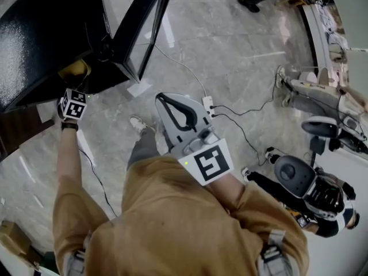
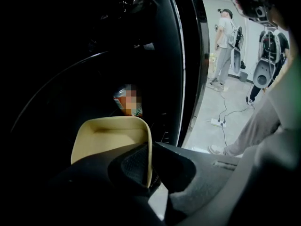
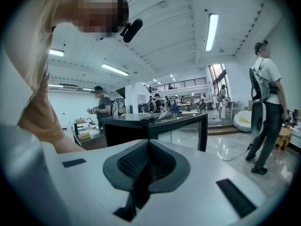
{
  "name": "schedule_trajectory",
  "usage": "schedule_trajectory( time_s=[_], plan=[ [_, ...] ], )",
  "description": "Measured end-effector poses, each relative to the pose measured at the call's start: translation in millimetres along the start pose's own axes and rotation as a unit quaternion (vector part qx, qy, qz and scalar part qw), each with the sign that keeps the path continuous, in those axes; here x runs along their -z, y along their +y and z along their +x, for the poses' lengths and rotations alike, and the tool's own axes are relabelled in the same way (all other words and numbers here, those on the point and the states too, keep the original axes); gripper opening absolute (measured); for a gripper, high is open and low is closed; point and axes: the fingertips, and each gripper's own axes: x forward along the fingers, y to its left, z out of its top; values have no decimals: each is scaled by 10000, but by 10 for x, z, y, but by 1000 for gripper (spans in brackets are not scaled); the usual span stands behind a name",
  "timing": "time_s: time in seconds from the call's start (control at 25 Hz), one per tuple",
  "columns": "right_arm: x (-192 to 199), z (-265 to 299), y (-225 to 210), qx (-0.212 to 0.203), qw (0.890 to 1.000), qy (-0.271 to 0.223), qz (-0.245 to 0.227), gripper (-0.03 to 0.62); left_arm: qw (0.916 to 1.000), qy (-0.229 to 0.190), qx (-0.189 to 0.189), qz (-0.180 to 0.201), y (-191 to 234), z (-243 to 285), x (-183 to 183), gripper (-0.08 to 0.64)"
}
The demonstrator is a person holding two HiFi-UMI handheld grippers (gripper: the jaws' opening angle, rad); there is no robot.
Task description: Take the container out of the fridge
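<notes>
Container (image 2: 108, 135) cream, open-topped, rounded-square; left claw (image 2: 149, 160) clamped on its wall; right claw (image 3: 149, 164) pressed together.

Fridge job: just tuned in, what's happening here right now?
A person works two hand-held grippers. The left gripper is shut on the side wall of a cream plastic container at the mouth of the black fridge, whose glass door stands open. The right gripper is shut and empty, held out level, away from the fridge.

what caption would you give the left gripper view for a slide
The left gripper, fingers shut on the rim of a cream container, at the opening of the dark fridge.
</notes>
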Motion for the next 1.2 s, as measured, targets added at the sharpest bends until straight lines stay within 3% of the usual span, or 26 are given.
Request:
schedule_trajectory(
  time_s=[0.16,0.68,1.2],
  plan=[
    [-160,179,-165,-158,9999,-52,43,3,9998,-96,103,-156,-21,36,-209,12],
    [-363,230,-18,-585,9981,-208,-63,3,9968,-411,-5,-684,-124,-289,-296,12],
    [-545,196,-4,-870,9951,-450,-124,3,9872,-800,-109,-1378,-245,-605,-506,12]
  ],
)
